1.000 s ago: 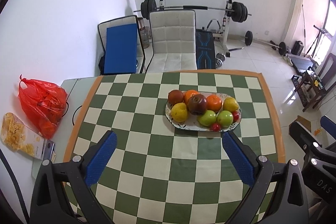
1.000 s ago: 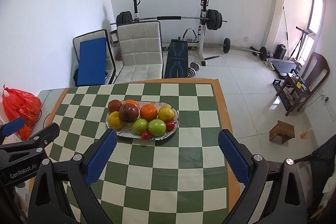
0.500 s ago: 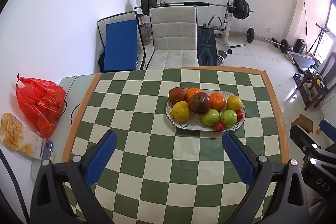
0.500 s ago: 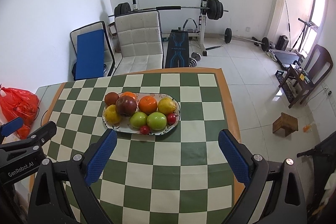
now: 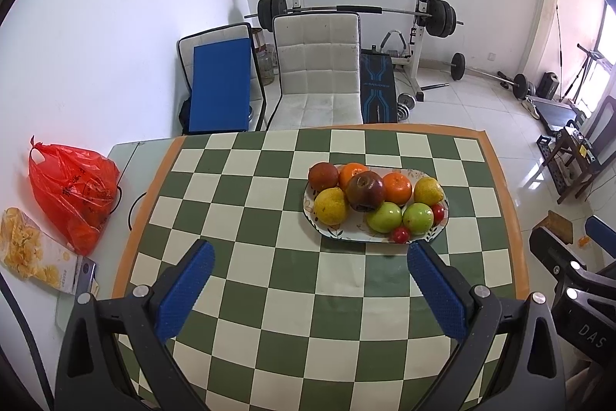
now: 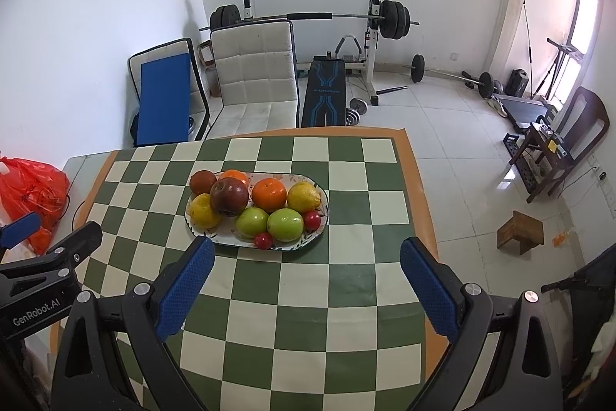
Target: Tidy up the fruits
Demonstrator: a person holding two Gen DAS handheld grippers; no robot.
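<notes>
An oval white plate (image 5: 441,223) (image 6: 322,218) on the green-and-cream checked table holds several fruits: a dark red apple (image 5: 365,189) (image 6: 229,196), oranges (image 5: 397,187) (image 6: 270,194), yellow pears (image 5: 331,205) (image 6: 203,211), two green apples (image 5: 417,218) (image 6: 285,224) and small red fruits (image 5: 400,234) (image 6: 263,240). My left gripper (image 5: 309,261) hovers open above the table, nearer than the plate and a little left of it. My right gripper (image 6: 307,257) hovers open just in front of the plate. Neither holds anything.
A red plastic bag (image 5: 73,188) and a snack packet (image 5: 29,251) lie on the glass table's left end. A white chair (image 5: 319,72) and a blue-padded chair (image 5: 221,87) stand behind the table, with a weight bench (image 6: 327,79) beyond. The table's right edge (image 6: 421,203) drops to the tiled floor.
Both grippers have drawn back and risen slightly, so the plate sits a little lower and closer to the fingertips in each view. The fruits have not moved.
</notes>
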